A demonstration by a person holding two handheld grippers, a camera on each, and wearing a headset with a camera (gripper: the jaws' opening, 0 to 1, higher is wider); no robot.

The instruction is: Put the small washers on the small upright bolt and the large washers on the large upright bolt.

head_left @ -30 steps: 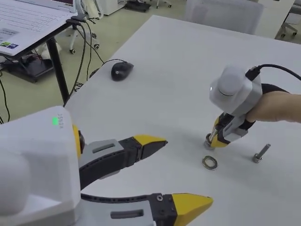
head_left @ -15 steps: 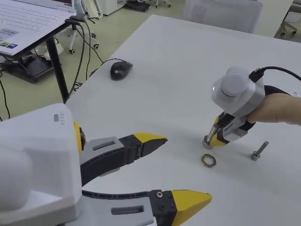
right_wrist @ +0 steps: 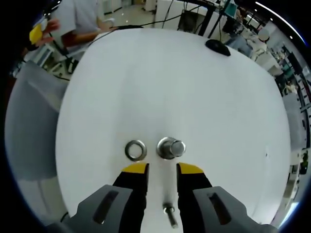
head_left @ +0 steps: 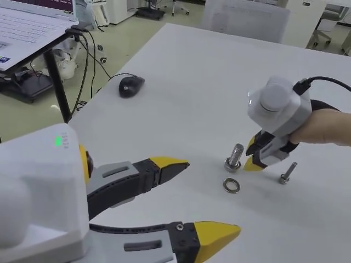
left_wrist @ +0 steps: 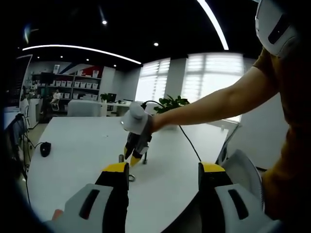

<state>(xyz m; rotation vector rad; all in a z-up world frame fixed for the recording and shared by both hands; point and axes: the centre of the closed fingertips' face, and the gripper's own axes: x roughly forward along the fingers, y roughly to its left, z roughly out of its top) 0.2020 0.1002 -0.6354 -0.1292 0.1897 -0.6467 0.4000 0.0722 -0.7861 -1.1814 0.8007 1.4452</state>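
Note:
A large bolt stands upright on its head on the white table. My right gripper is just to its right, open, with nothing between its fingers. One large washer lies flat in front of the bolt. A small bolt lies on its side, under the right gripper. My left gripper hovers open and empty nearer to me, facing the right gripper.
A black mouse with its cable lies near the table's left edge. A laptop sits on a stand beyond that edge. A grey chair stands at the far end. A person's arm reaches in from the right.
The right gripper has let go of the large bolt, which now stands free and upright, and has drawn back a little to the right. The left gripper stays open.

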